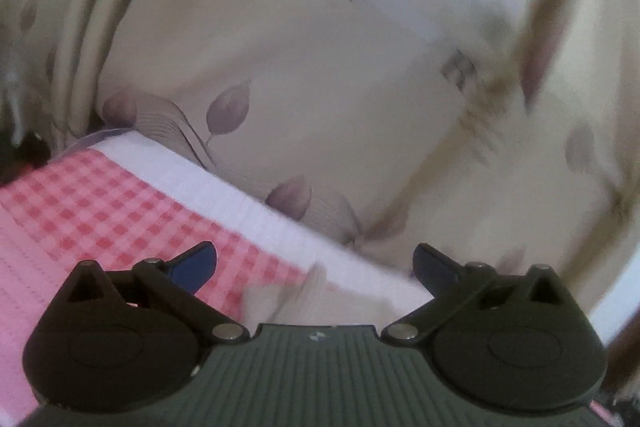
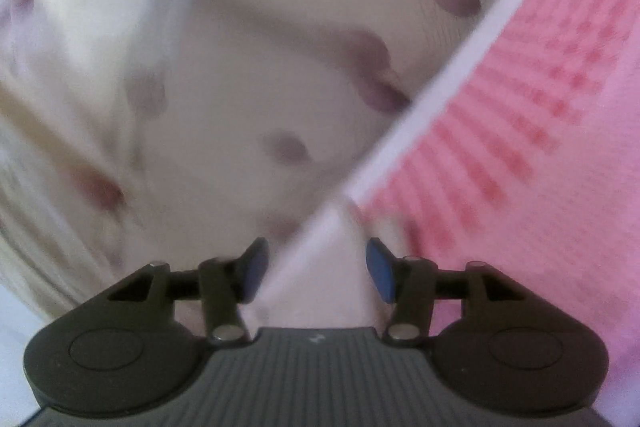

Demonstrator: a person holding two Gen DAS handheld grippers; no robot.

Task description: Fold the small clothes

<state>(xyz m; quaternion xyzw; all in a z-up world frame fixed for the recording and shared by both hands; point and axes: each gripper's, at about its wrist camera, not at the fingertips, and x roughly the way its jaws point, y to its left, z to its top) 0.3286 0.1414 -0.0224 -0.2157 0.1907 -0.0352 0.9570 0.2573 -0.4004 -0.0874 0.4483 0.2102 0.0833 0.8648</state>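
Note:
A small pink checked cloth (image 1: 100, 211) with a white border (image 1: 240, 199) lies flat at the lower left of the left wrist view. My left gripper (image 1: 316, 267) stands wide open over the cloth's border corner, and its fingertips (image 1: 200, 261) touch nothing. In the blurred right wrist view the same pink cloth (image 2: 520, 147) fills the right side. Its white border (image 2: 440, 87) runs diagonally down between the fingers of my right gripper (image 2: 318, 267). That gripper is partly open, with the blue pads (image 2: 380, 271) apart and not pressing the fabric.
A cream bedsheet with purple leaf prints (image 1: 320, 87) (image 2: 240, 67) lies under the cloth and fills most of both views, with folds at the far left. A dark object (image 1: 16, 155) sits at the left edge. A brown edge (image 1: 624, 347) shows at lower right.

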